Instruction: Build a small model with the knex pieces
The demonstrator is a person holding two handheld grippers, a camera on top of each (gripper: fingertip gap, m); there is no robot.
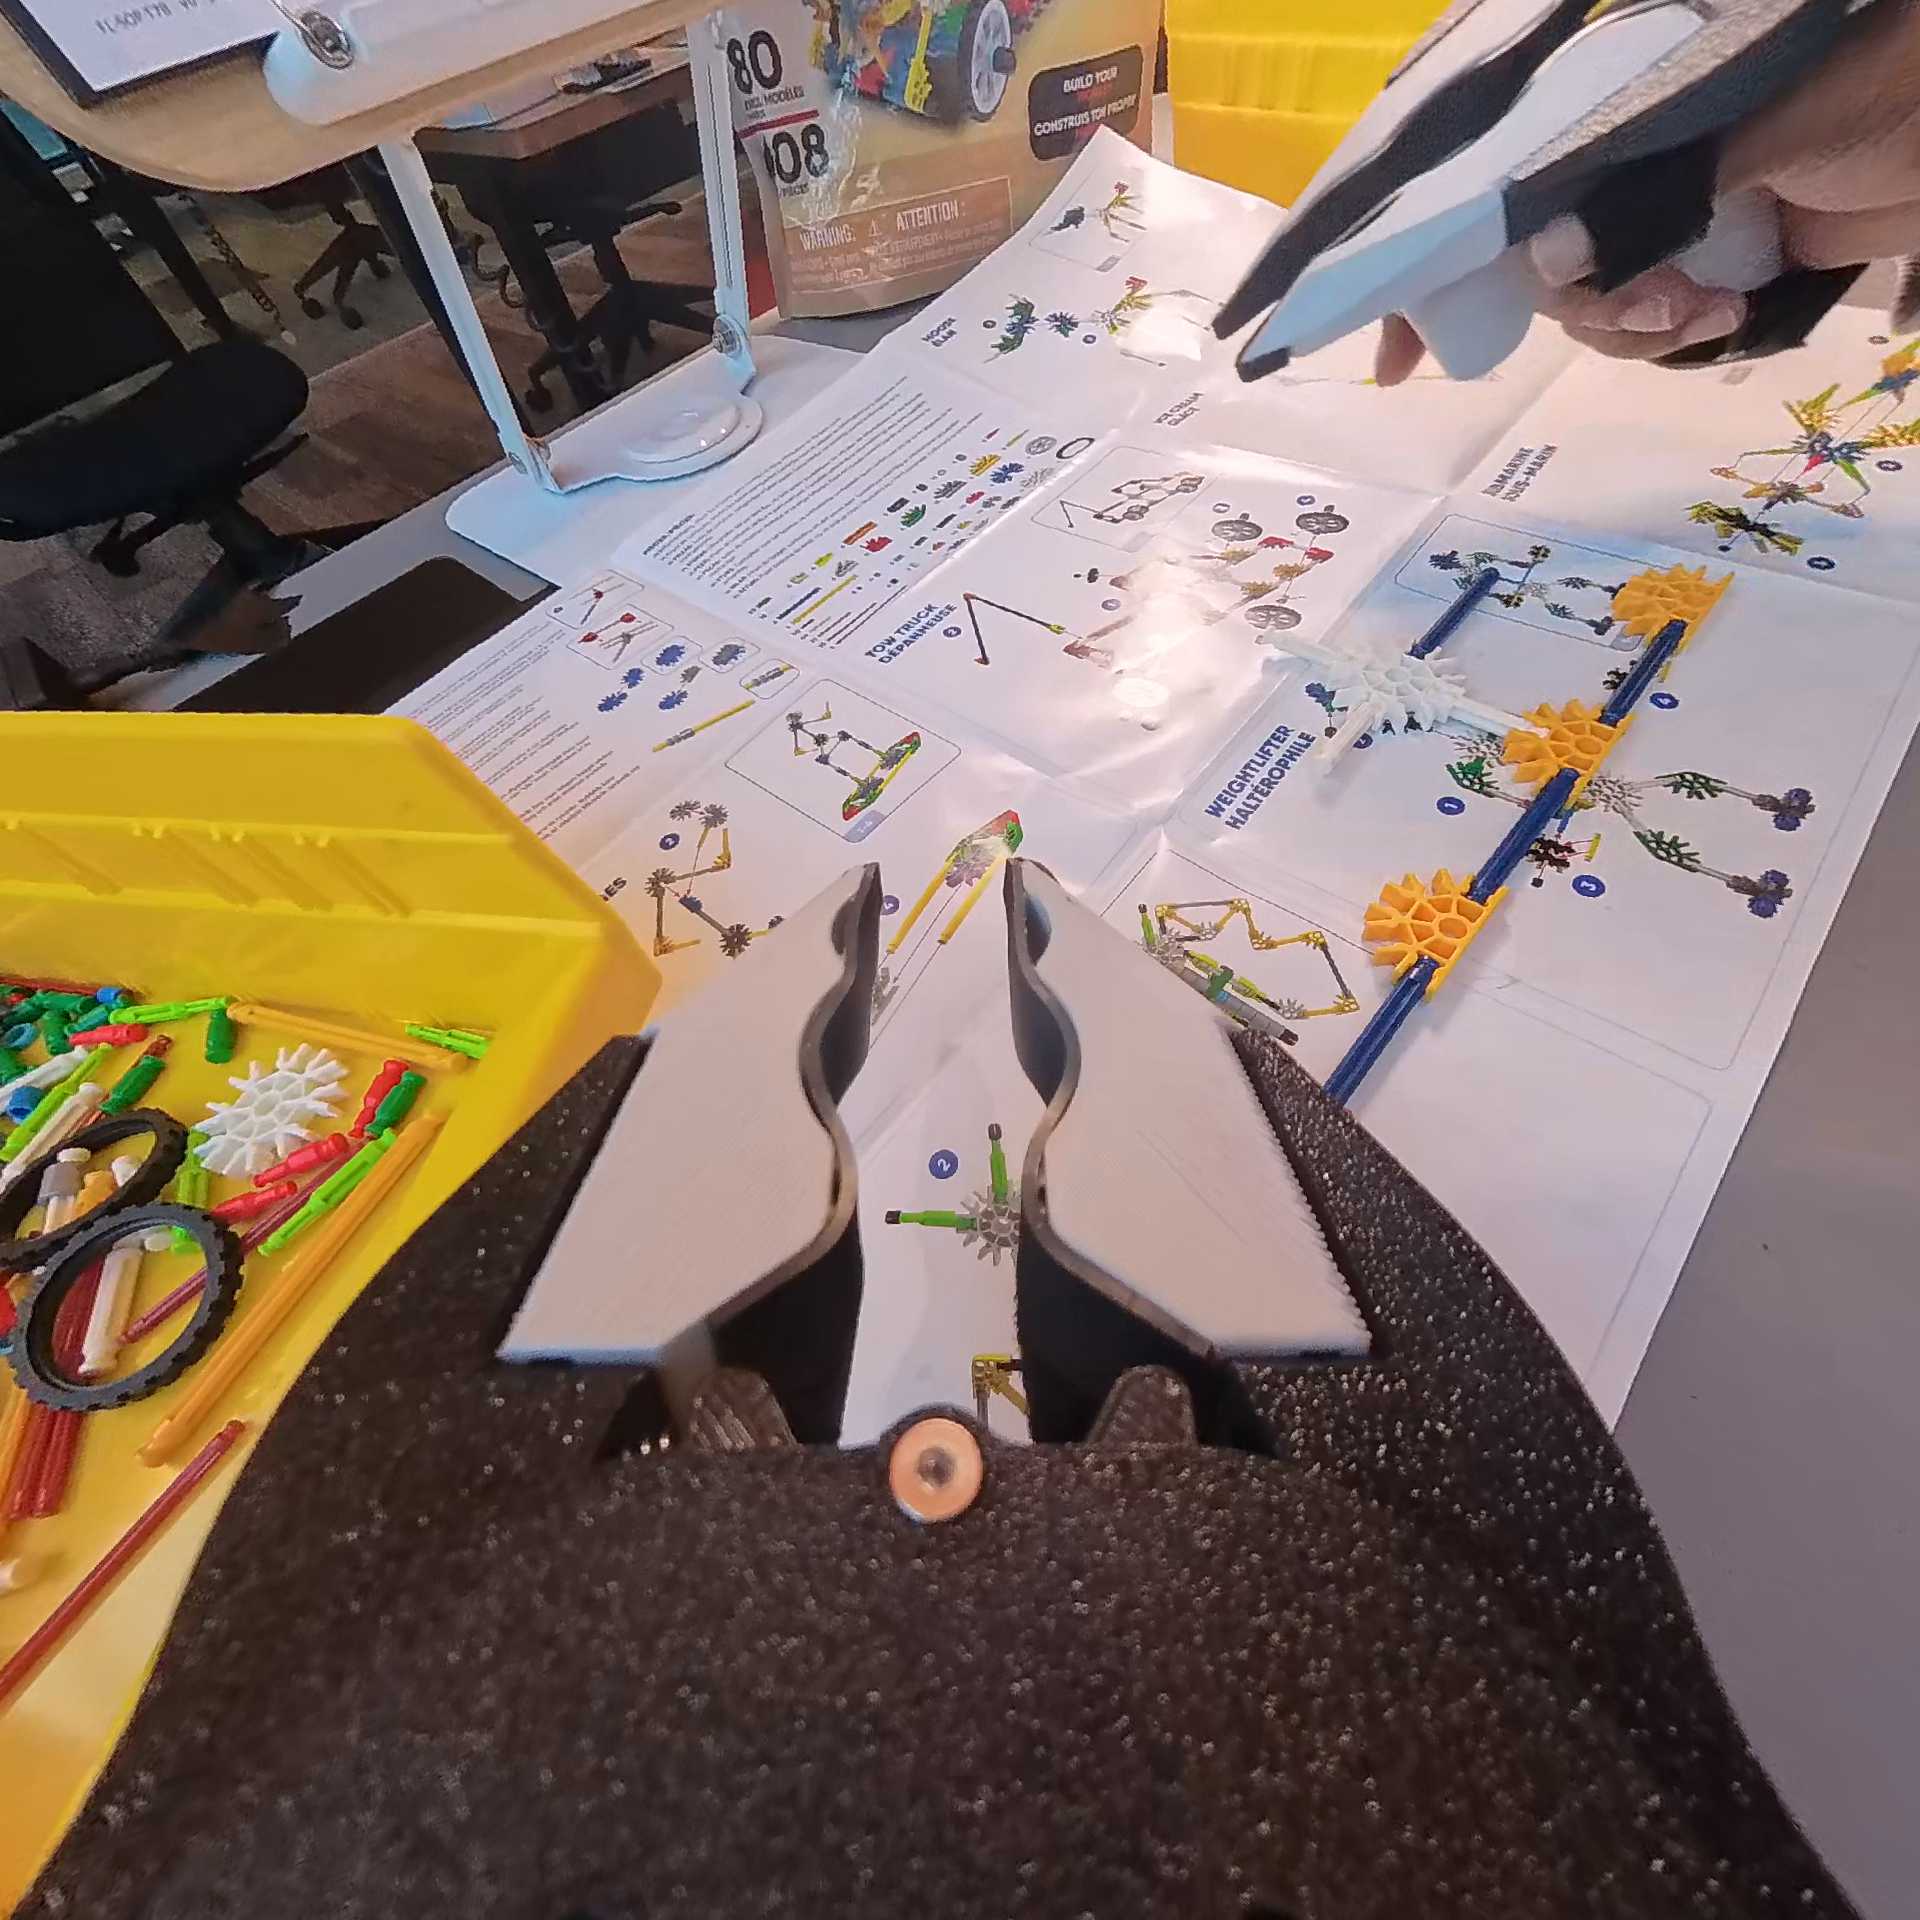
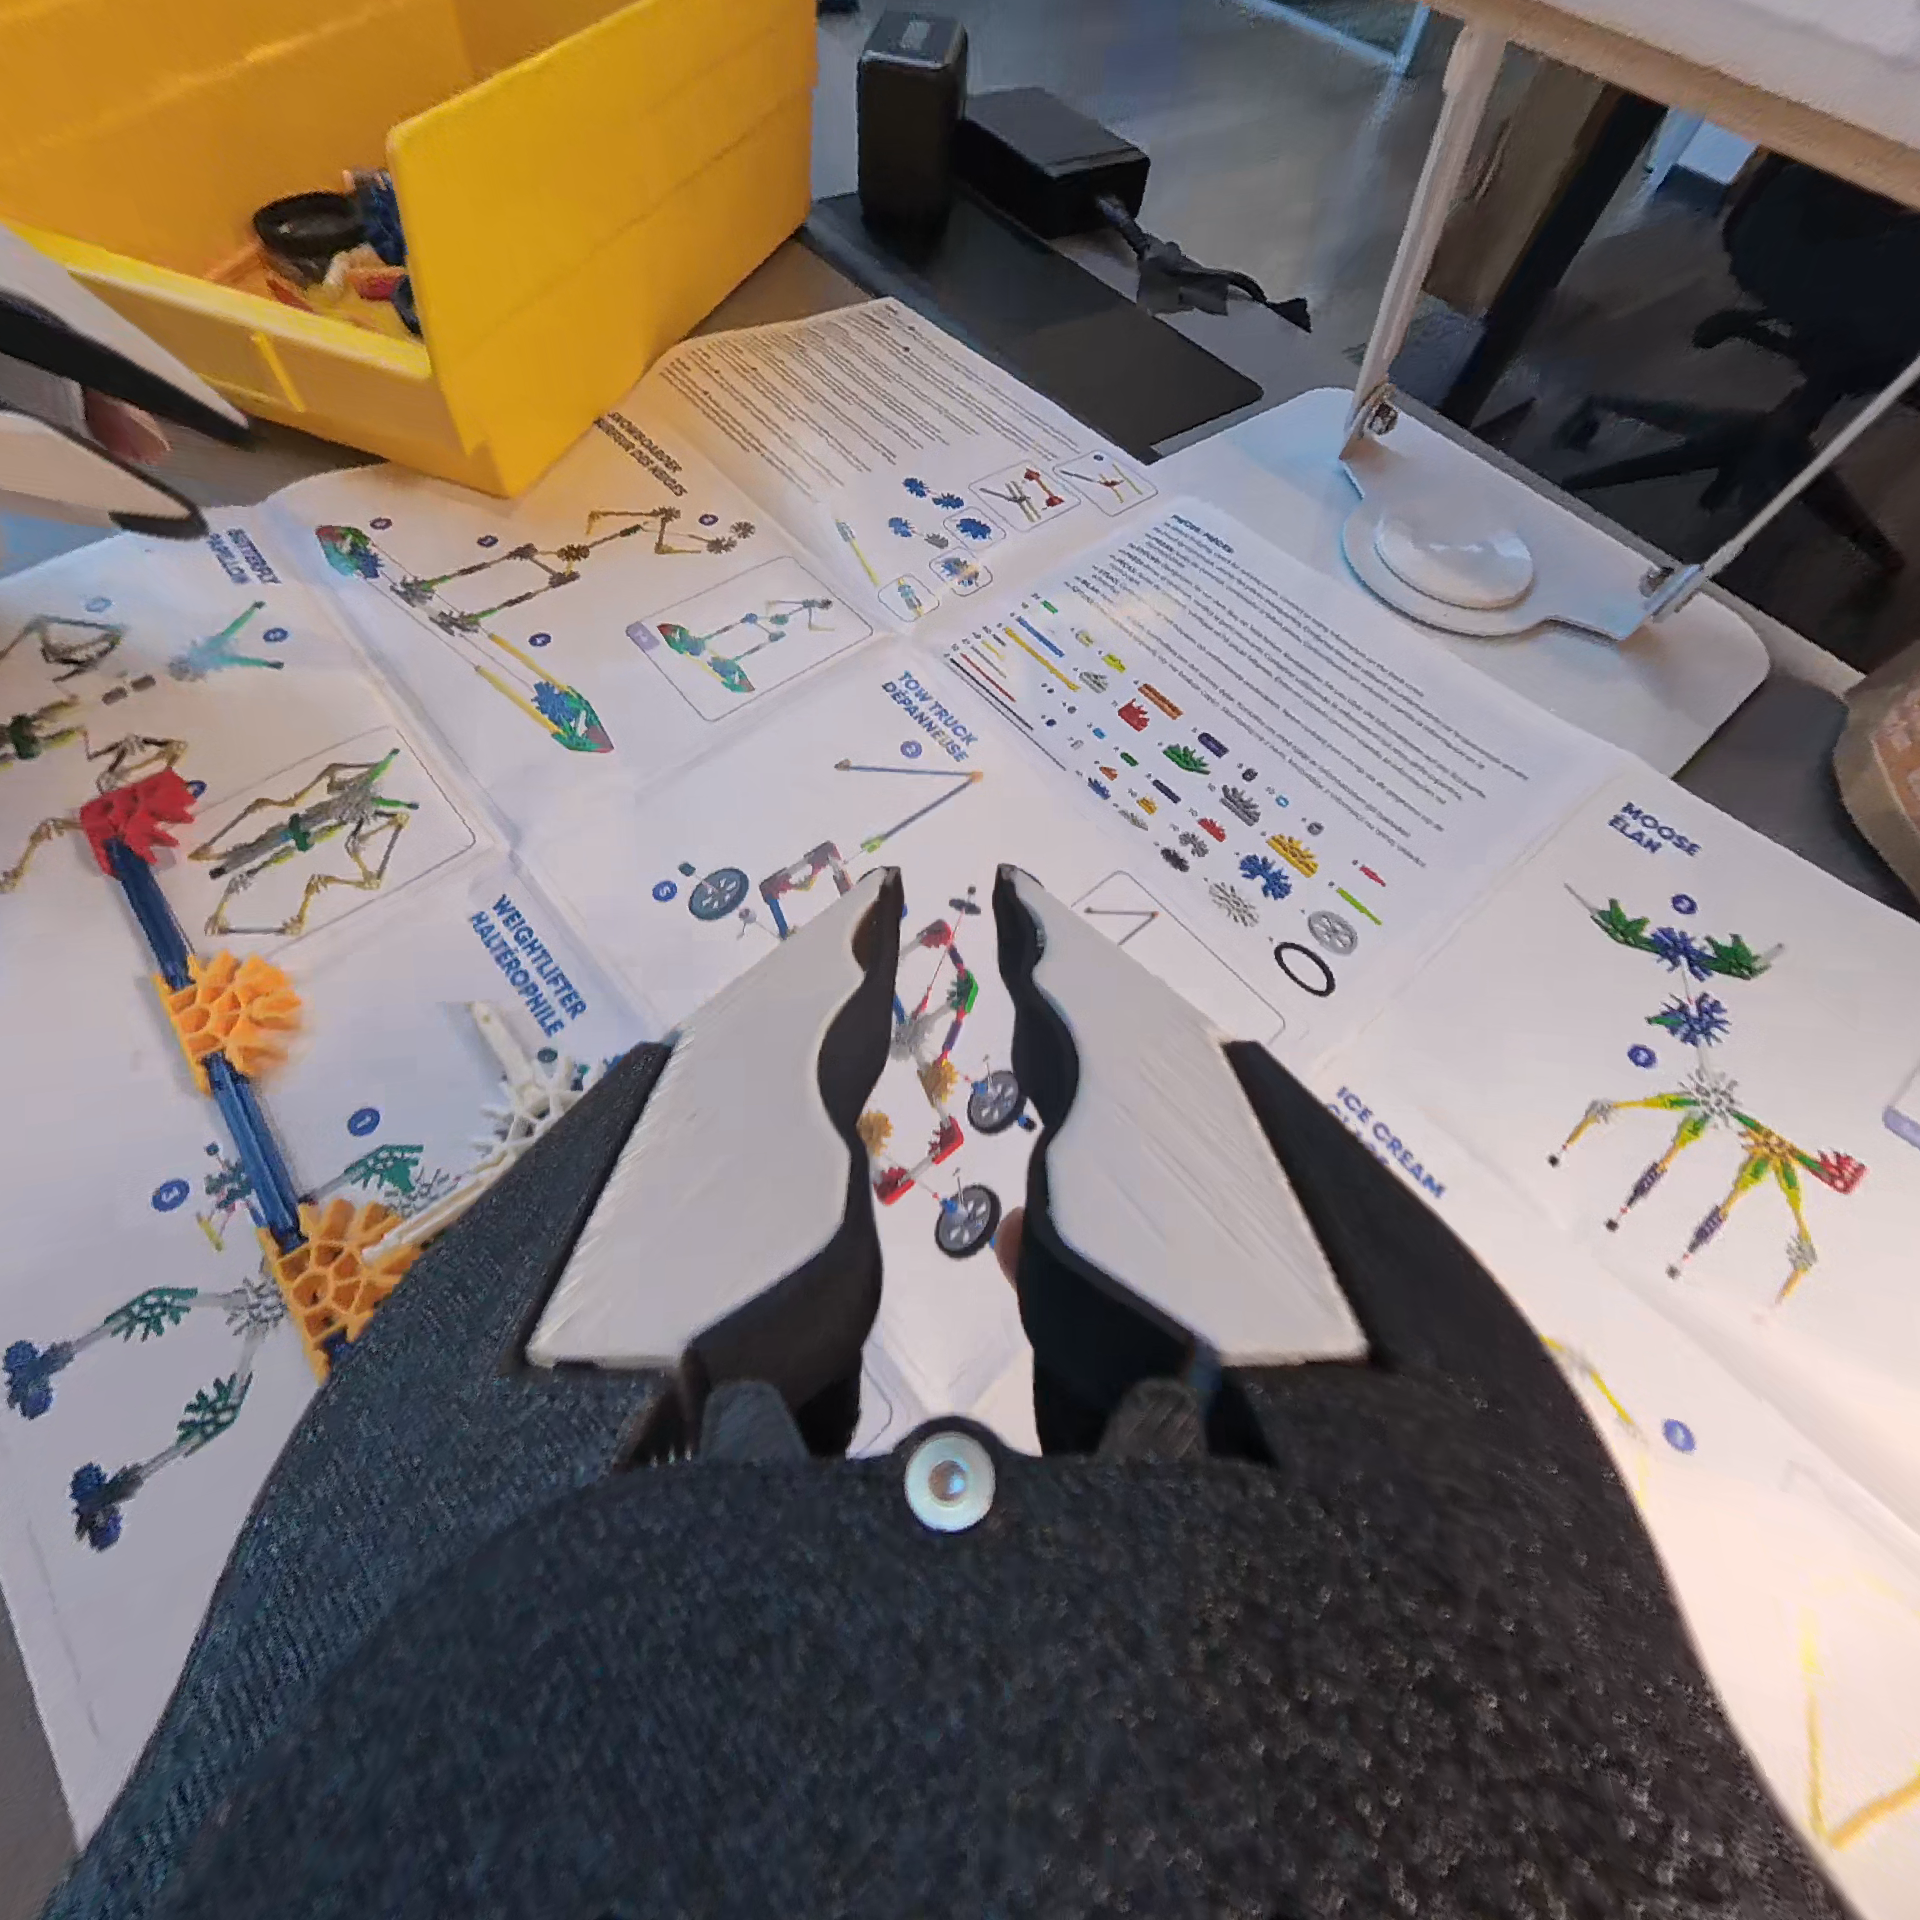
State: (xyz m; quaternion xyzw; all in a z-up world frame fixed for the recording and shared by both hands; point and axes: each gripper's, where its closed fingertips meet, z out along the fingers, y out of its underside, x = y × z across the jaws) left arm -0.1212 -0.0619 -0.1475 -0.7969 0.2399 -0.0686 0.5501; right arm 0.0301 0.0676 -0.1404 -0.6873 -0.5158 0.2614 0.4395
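My left gripper [image 1: 940, 873] is open and empty above a large unfolded instruction sheet [image 1: 1039, 665], just right of a yellow bin [image 1: 312, 790] of loose rods, connectors and black tyres. A part-built model lies on the sheet to its right: blue rods [image 1: 1538, 821] with orange connectors [image 1: 1434, 920] and a white snowflake connector [image 1: 1387, 686]. My right gripper [image 2: 945, 878] is open and empty over the sheet [image 2: 1143, 644]. The model lies to its left, with blue rods [image 2: 249, 1132], orange connectors [image 2: 234, 1013] and a red connector [image 2: 135, 816]. The right gripper also shows in the left wrist view [image 1: 1252, 343], held by a hand.
A white stand base [image 1: 686, 431] [image 2: 1444, 551] sits at the sheet's far edge. A toy box [image 1: 914, 156] and a second yellow bin [image 1: 1278, 94] stand behind. A black adapter [image 2: 1049, 156] and a black mat [image 2: 1039, 301] lie beyond the sheet. Office chairs stand off the table. One gripper's finger ends stand about 20 cm off the other's. My left gripper's tips are some 8 cm from the red connector [image 2: 135, 816].
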